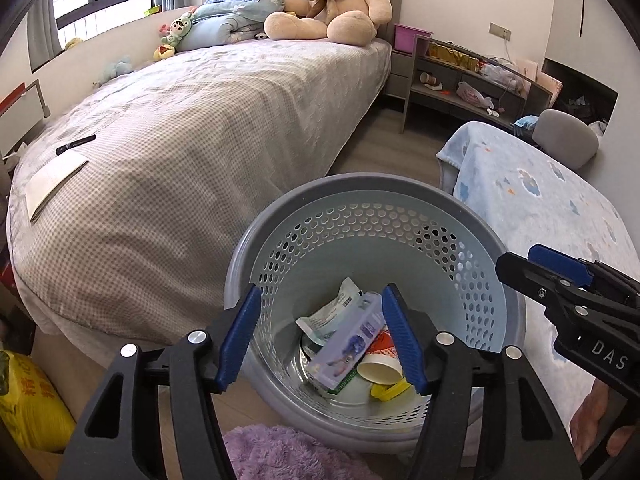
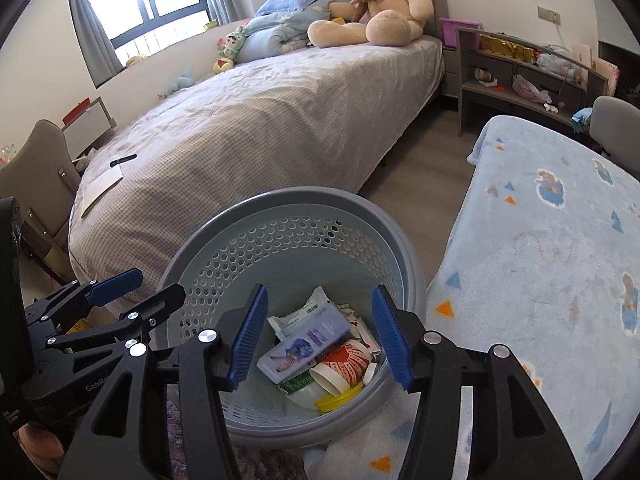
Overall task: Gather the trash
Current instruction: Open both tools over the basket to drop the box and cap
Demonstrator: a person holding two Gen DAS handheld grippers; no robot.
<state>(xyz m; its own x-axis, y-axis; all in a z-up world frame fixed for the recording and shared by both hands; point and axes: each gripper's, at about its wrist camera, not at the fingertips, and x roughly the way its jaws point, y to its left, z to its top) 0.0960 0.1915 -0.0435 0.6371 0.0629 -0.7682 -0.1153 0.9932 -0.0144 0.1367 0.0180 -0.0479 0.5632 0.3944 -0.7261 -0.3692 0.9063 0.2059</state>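
A grey perforated waste basket (image 1: 360, 200) (image 2: 288, 204) stands on the floor between the bed and a blue blanket. Inside lie a lilac box (image 1: 344, 344) (image 2: 304, 340), a white wrapper (image 1: 332, 308), a paper cup (image 1: 380, 370) (image 2: 340, 364) and a yellow lid (image 1: 390, 391). My left gripper (image 1: 322, 340) is open and empty above the basket. My right gripper (image 2: 320, 338) is open and empty above the basket too; it shows at the right of the left wrist view (image 1: 560, 280). The left gripper shows at the left of the right wrist view (image 2: 132, 292).
A bed (image 1: 200, 120) with a teddy bear (image 1: 332, 0), a black pen (image 1: 76, 144) and a paper booklet (image 1: 52, 184) lies behind. A blue blanket (image 2: 540, 240) is to the right, a purple rug (image 1: 280, 452) in front, a yellow bag (image 1: 24, 400) at left, shelves (image 1: 460, 76) at back.
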